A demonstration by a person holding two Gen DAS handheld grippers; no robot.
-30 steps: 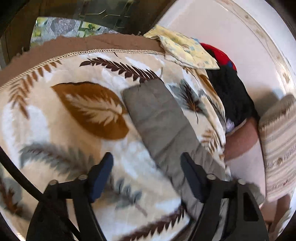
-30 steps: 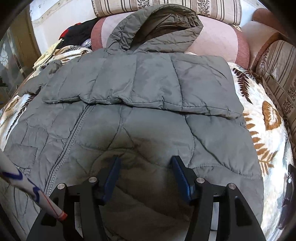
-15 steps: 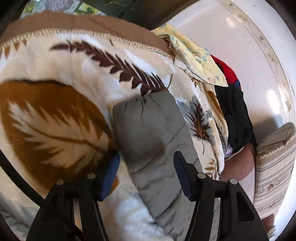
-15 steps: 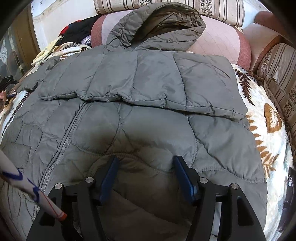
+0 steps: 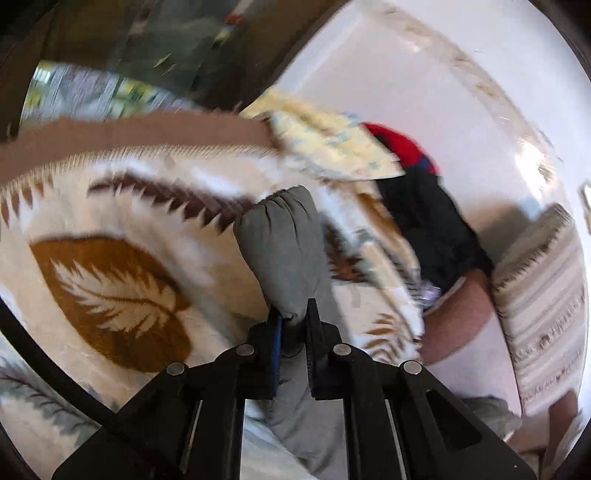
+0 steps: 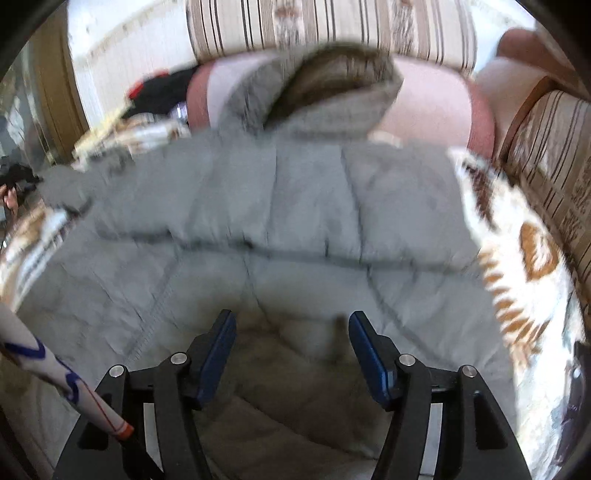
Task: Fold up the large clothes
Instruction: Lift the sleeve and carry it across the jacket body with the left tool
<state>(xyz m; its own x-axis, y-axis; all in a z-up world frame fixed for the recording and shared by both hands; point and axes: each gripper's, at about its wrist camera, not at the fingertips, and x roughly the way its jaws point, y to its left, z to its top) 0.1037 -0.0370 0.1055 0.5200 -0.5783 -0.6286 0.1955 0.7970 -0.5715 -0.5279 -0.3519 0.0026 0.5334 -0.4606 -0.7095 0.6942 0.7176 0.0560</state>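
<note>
A grey quilted hooded jacket [image 6: 280,206] lies spread over a leaf-patterned blanket [image 6: 517,266], hood toward the cushions at the back. One sleeve is folded across its chest. In the left wrist view the other grey sleeve [image 5: 284,251] sticks up off the blanket [image 5: 110,280], cuff end forward, and my left gripper [image 5: 293,317] is shut on it just behind the cuff. My right gripper [image 6: 291,332] hovers open over the jacket's lower front, nothing between its fingers. Both views are blurred.
A yellow patterned cloth [image 5: 332,144] and a black and red garment [image 5: 424,206] lie at the blanket's far edge by a white wall. Striped cushions [image 6: 332,26] and a pink bolster [image 6: 436,110] stand behind the hood. A white cable with blue marks [image 6: 55,365] crosses the lower left.
My left gripper went from wide open around the flat sleeve to shut on it, and the sleeve end has been lifted off the blanket. The right gripper rose slightly and stayed open.
</note>
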